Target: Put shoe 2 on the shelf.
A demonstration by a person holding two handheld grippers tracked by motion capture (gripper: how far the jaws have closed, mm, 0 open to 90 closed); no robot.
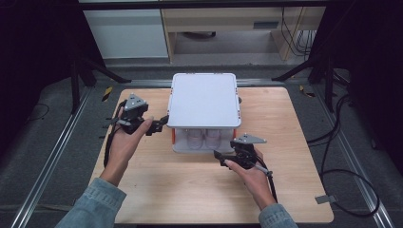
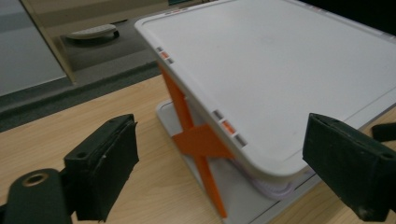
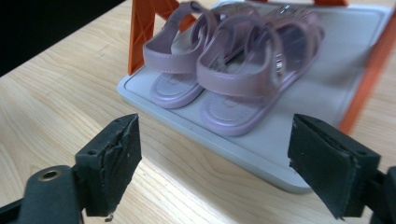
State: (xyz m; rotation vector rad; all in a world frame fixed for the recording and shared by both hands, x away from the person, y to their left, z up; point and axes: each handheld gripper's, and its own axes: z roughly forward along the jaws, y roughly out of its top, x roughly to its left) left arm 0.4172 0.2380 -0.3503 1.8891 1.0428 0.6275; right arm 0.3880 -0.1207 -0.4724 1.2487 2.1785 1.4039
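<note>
A small two-level rack stands at the back middle of the table, with a white top shelf (image 1: pixel 204 99) on orange crossed side braces (image 2: pixel 198 140). A pair of pale purple sandals (image 3: pixel 233 60) sits side by side on its grey bottom shelf (image 3: pixel 261 144), heels toward me. My left gripper (image 1: pixel 159 124) is at the rack's left side, level with the top shelf's edge (image 2: pixel 280 70); its jaws stand open and hold nothing. My right gripper (image 1: pixel 227 151) hovers just in front of the rack's near right corner. It is open too, its jaws wide apart before the sandals (image 1: pixel 203 137).
The rack rests on a light wooden table (image 1: pixel 190 190) with bare board in front and to both sides. Beyond its edges lie dark floor, metal rails (image 1: pixel 52 161), black stand legs (image 1: pixel 95 66) and cables (image 1: pixel 351 180). A cabinet (image 1: pixel 128 33) stands at the back.
</note>
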